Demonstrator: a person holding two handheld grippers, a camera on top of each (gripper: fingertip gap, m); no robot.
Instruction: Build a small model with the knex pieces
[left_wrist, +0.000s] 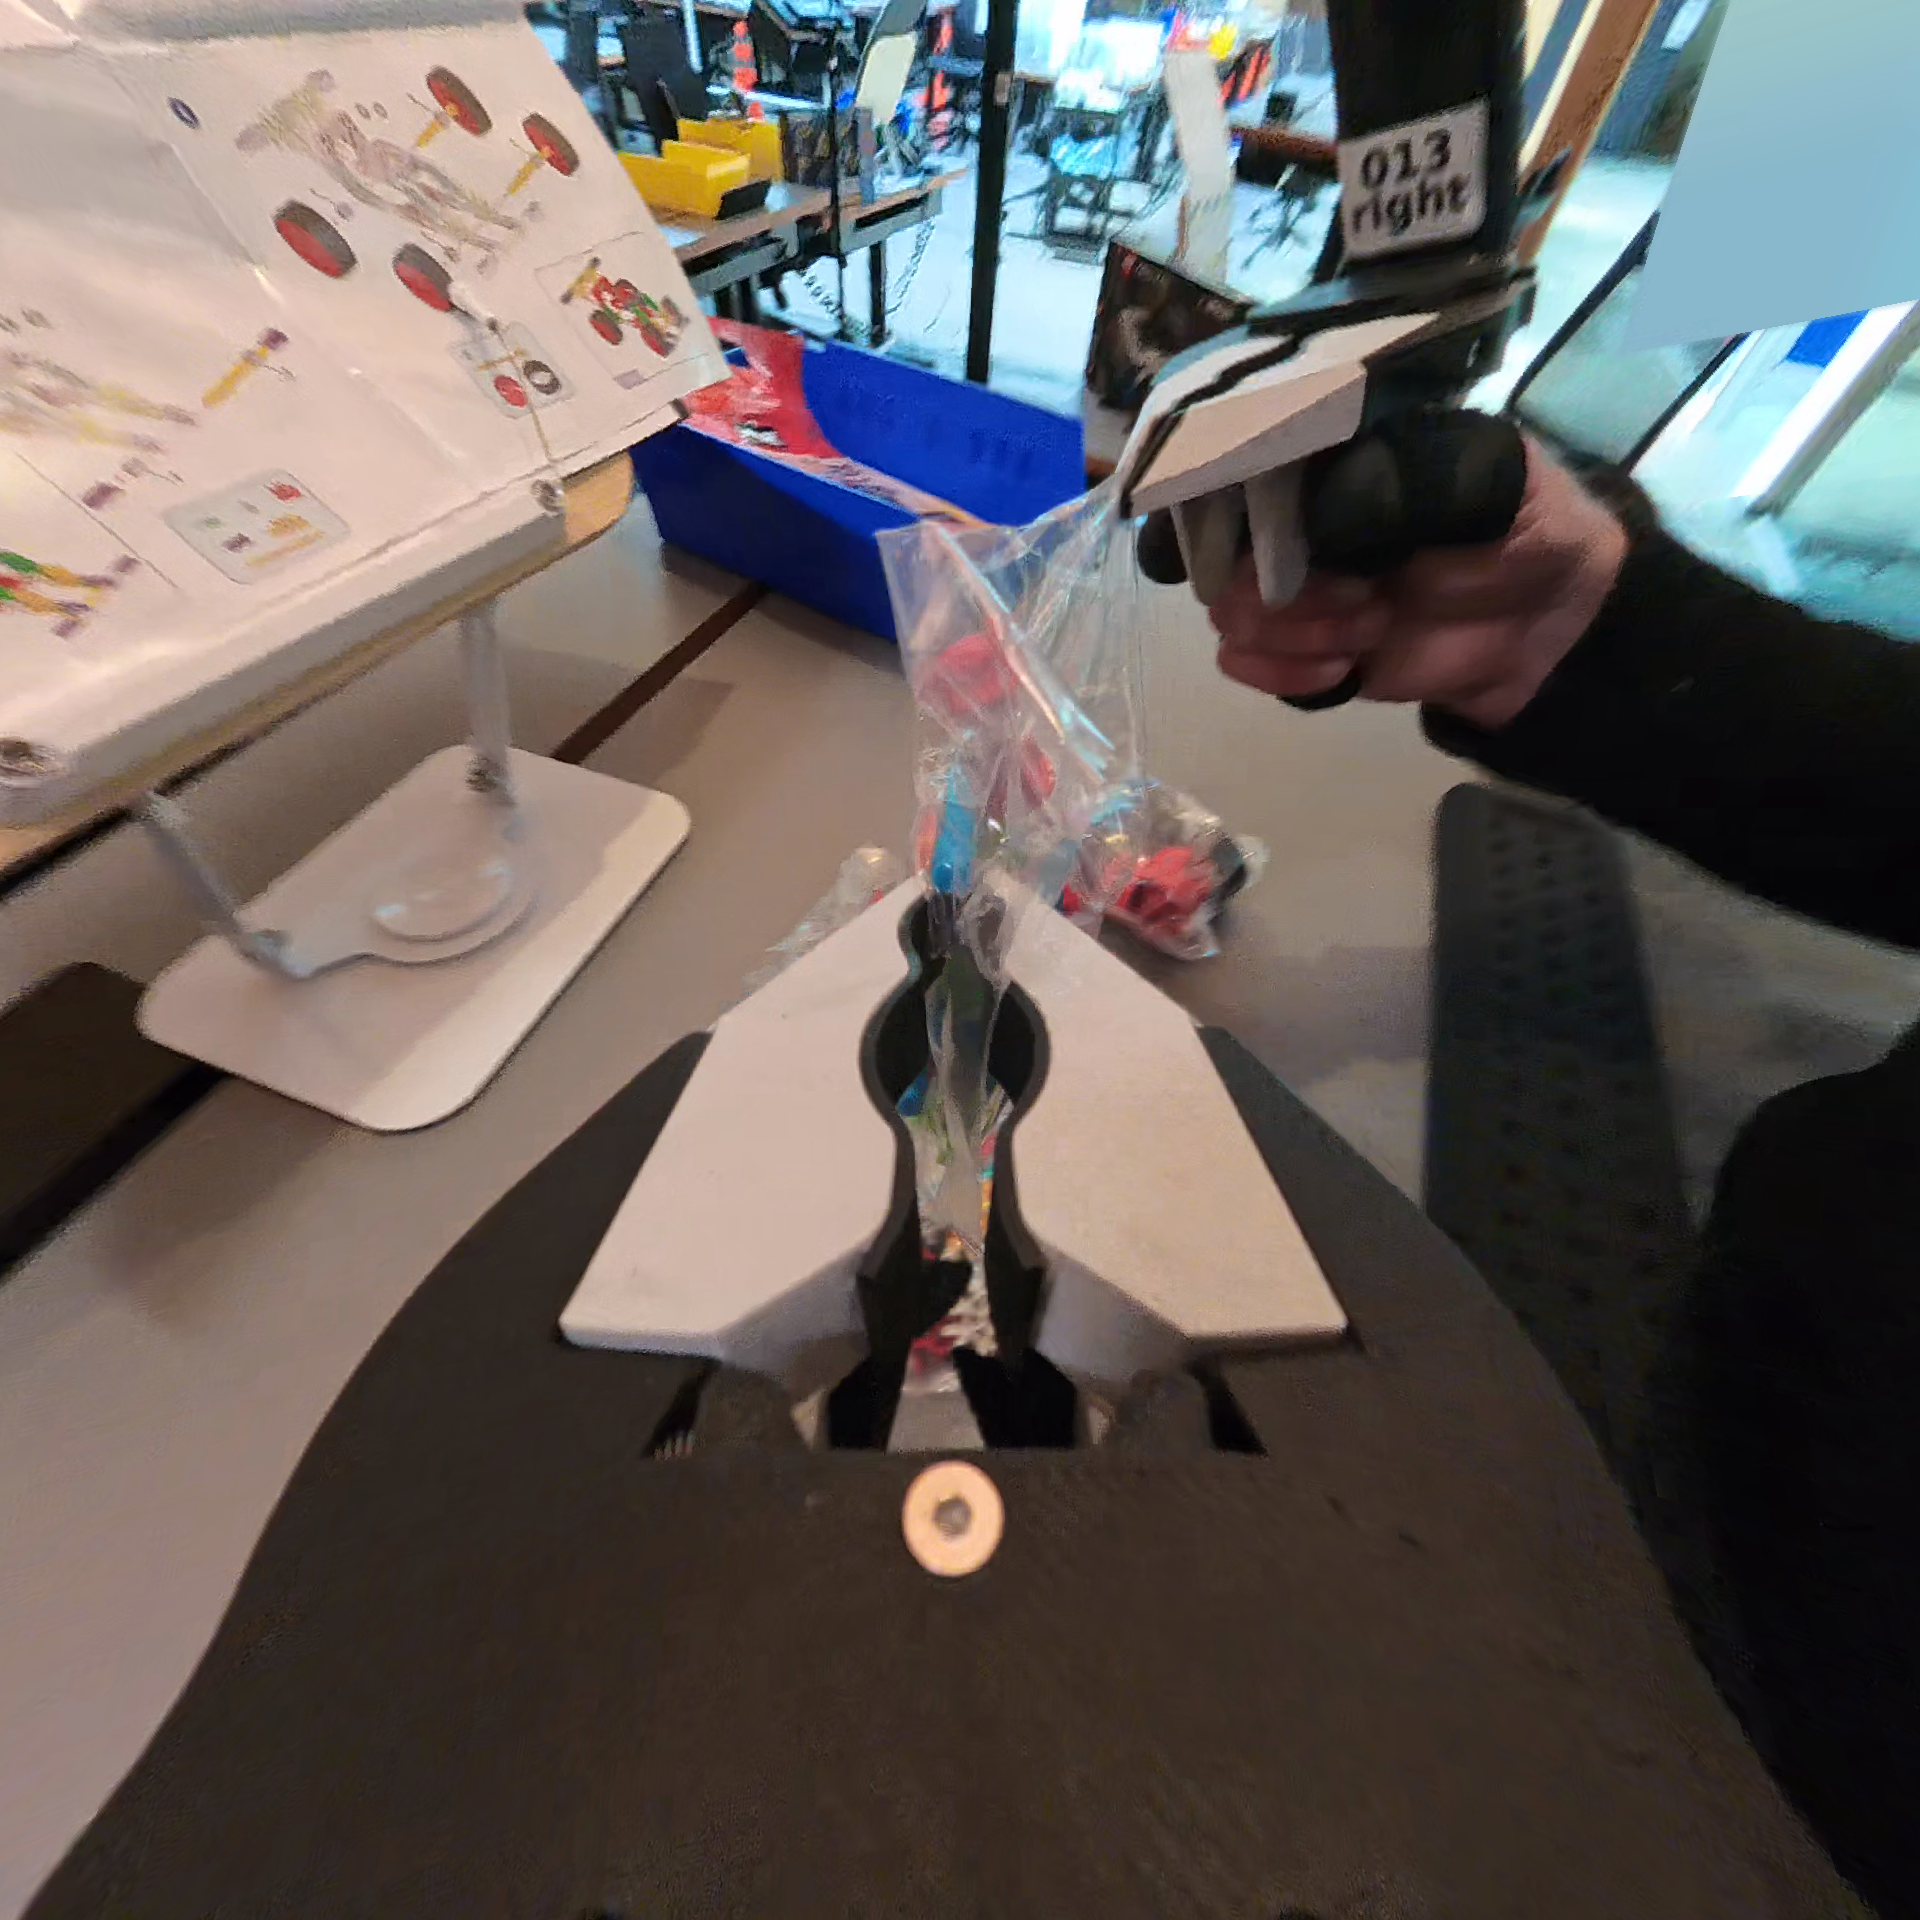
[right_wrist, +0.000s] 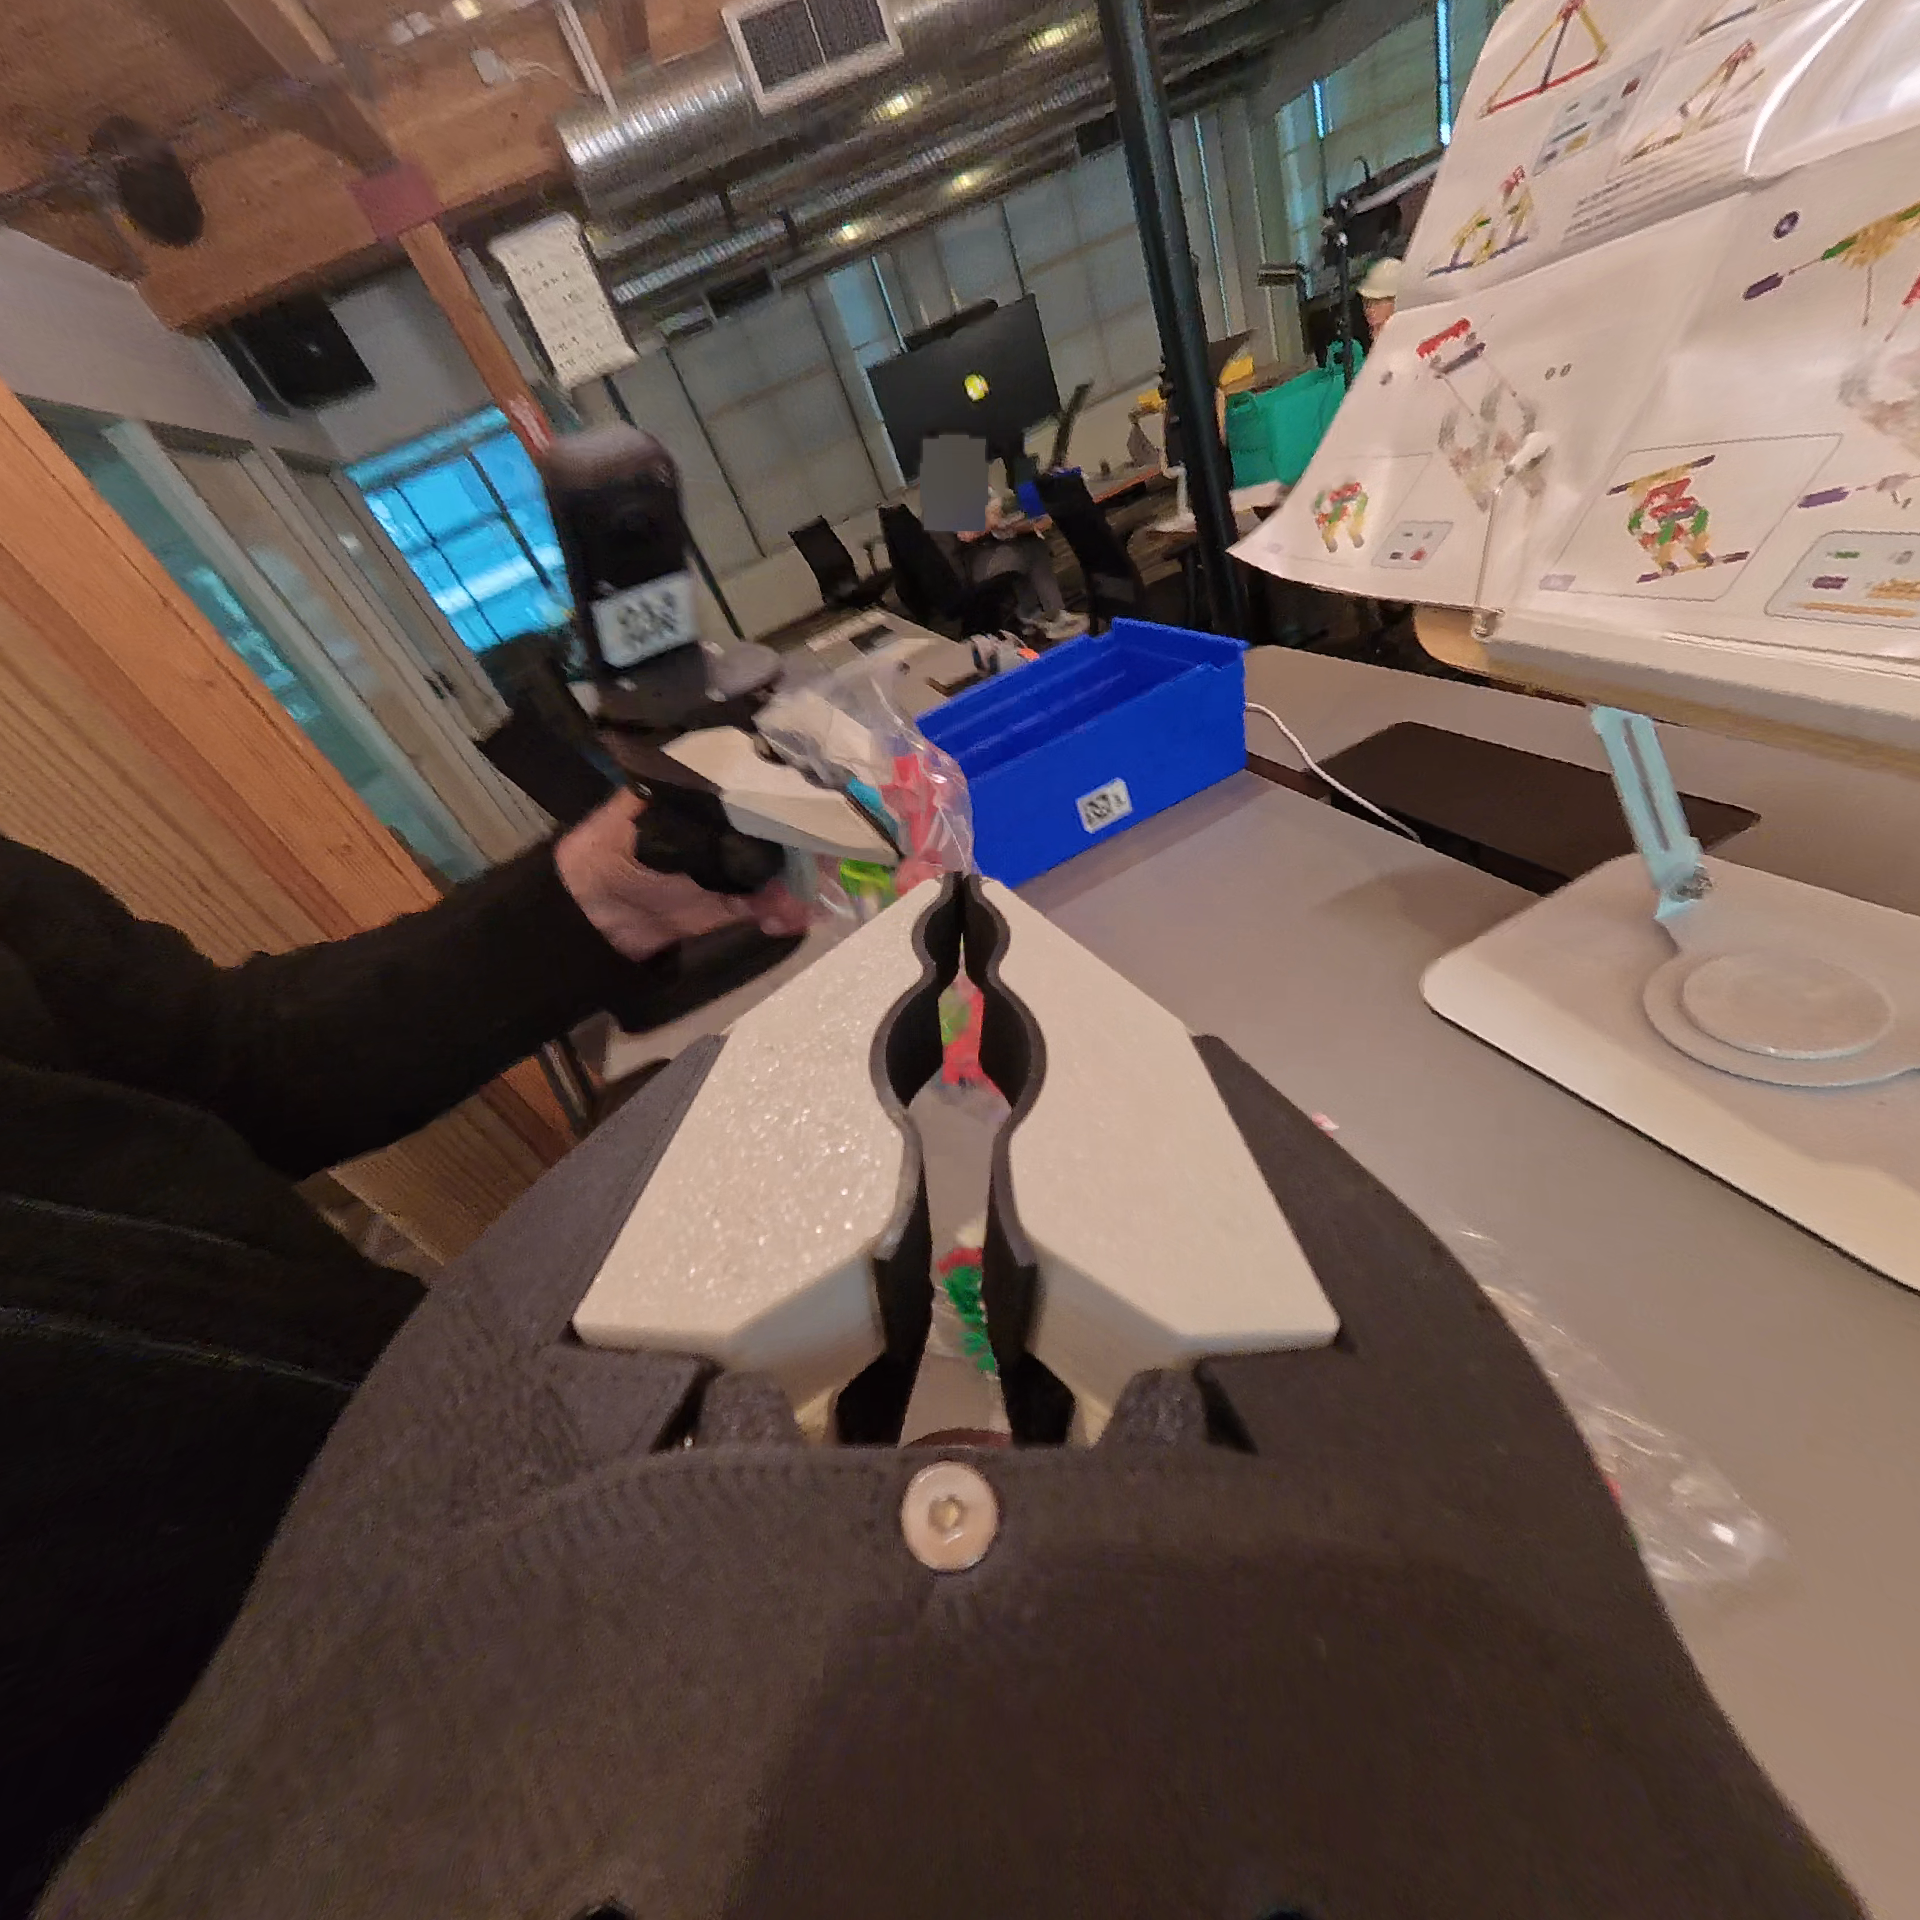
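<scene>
A clear plastic bag of small coloured toy parts hangs stretched between both grippers above the grey table. My left gripper is shut on the bag's lower end, which runs back between its white fingers. My right gripper is shut on the bag's upper corner, at the upper right of the left wrist view. In the right wrist view my right gripper is shut on the bag, and the left gripper pinches it just beyond. A second bag of red and black parts lies on the table behind.
A blue bin stands at the back of the table; it also shows in the right wrist view. An instruction sheet on a white tilted stand takes the left side. A dark perforated chair back is at the right. Spacing between my two grippers at the tips: around 11 cm.
</scene>
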